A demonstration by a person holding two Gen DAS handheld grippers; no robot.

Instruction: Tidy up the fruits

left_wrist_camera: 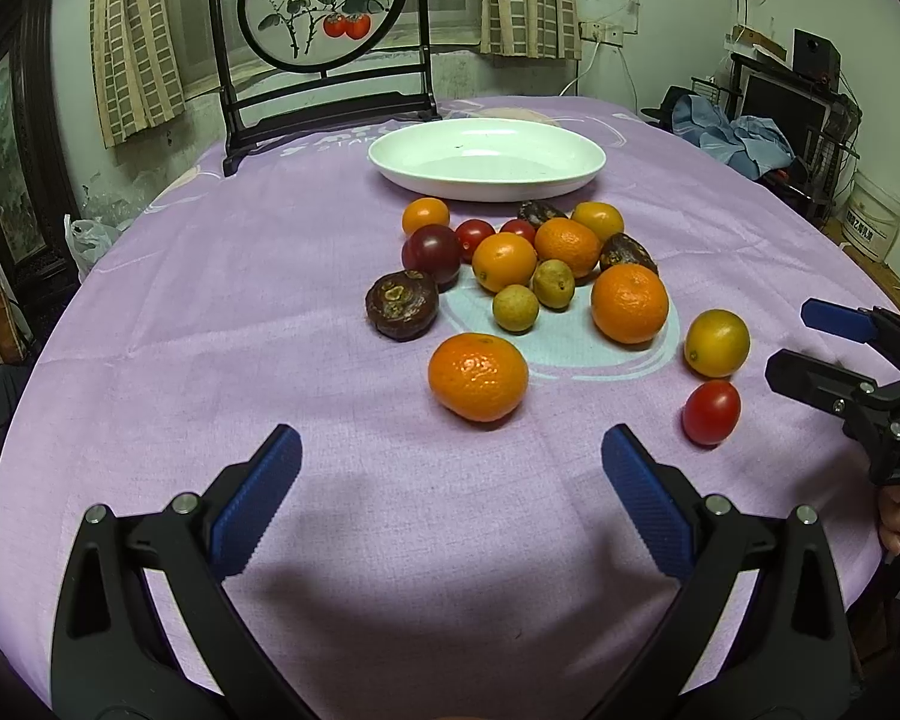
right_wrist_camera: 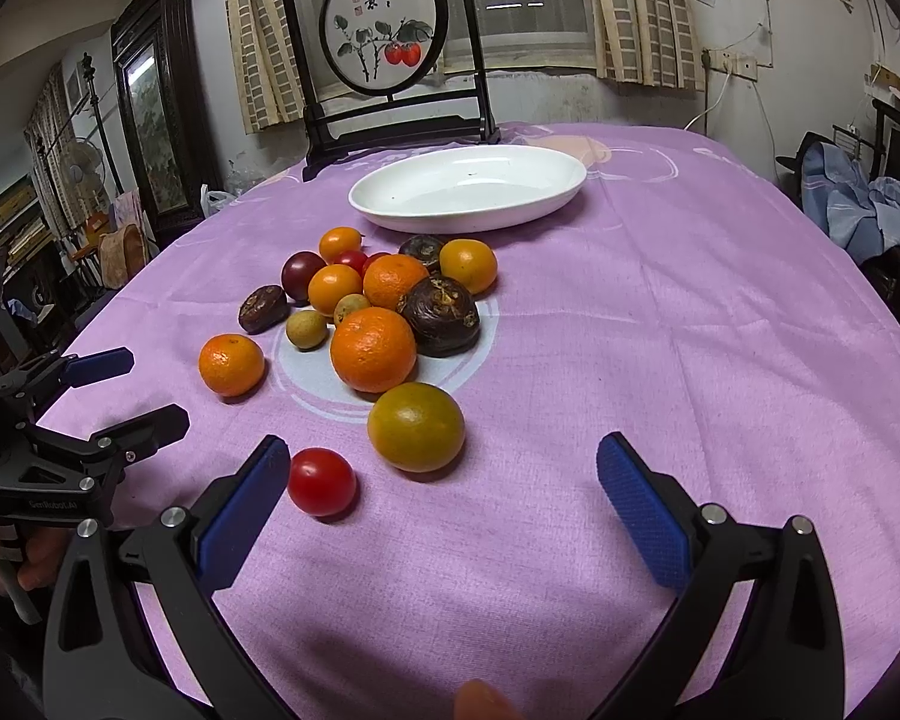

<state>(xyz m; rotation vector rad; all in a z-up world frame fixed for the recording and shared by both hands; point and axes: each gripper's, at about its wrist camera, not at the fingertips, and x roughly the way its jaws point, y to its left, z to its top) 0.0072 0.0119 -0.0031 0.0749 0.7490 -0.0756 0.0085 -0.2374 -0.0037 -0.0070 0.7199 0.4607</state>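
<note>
The fruits lie loose in a cluster on the purple tablecloth [left_wrist_camera: 222, 300], just in front of the white oval dish [left_wrist_camera: 486, 157], which holds none of them. Nearest the left gripper [left_wrist_camera: 450, 501] sits a lone mandarin [left_wrist_camera: 478, 376], ahead of its fingertips and a little apart from the pile; behind it are two small greenish-brown fruits [left_wrist_camera: 515, 308], a dark wrinkled fruit [left_wrist_camera: 401, 303], a dark purple plum [left_wrist_camera: 431, 252], more mandarins and a few cherry tomatoes touching one another. Off to the right side a yellow-green citrus [right_wrist_camera: 416, 426] and a red cherry tomato [right_wrist_camera: 321, 481] rest apart from the heap, the tomato just beside the left blue pad of the right gripper [right_wrist_camera: 444, 507]. Both grippers hover low over the cloth at the near edge, pointing toward the dish, jaws spread wide with nothing between them. Each shows at the edge of the other's view, side on, with a bit of the holding hand visible below it. The table is round-looking under the fisheye, its cloth printed with pale rings. At the far edge stands a dark wooden screen [right_wrist_camera: 384, 30] with a round painted panel of red fruit. Behind are checked curtains [left_wrist_camera: 132, 42] at a window, a dark framed cabinet on the left, and piled blue cloth [left_wrist_camera: 738, 135] near shelves on the right.
</note>
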